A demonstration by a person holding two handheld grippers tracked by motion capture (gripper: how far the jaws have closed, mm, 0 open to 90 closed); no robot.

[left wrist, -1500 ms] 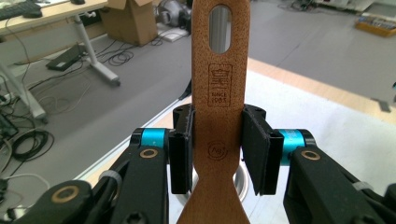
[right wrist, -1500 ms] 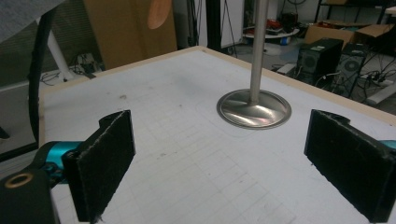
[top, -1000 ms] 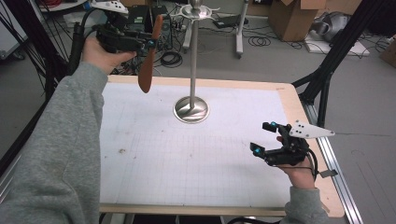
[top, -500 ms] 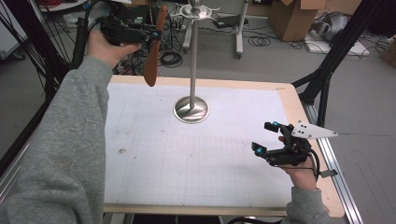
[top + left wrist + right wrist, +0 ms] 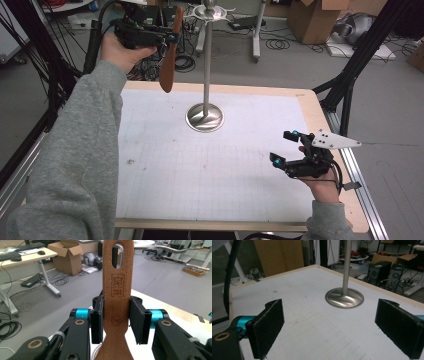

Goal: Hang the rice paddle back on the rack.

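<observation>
The left gripper (image 5: 167, 37) is raised above the far left corner of the table (image 5: 310, 107), level with the top of the stand (image 5: 206, 60). Its 2 jaws are clamped on the handle of a brown spatula (image 5: 168, 55), which hangs nearly upright with the blade end down, just left of the stand's pole and apart from it. In the left gripper view the pads (image 5: 97, 320) press both sides of the spatula (image 5: 117, 297) below a stamped mark, and the handle's slotted hole sits above them.

The stand's round metal base (image 5: 204, 118) rests on the white gridded mat near the table's far middle; hooks spread from its top.

The right gripper (image 5: 284, 148) sits low over the table's near right part, held in a hand, with its jaws wide apart and nothing between them. In the right gripper view the 2 pads (image 5: 268, 325) frame the mat, with the stand (image 5: 344, 296) ahead.
</observation>
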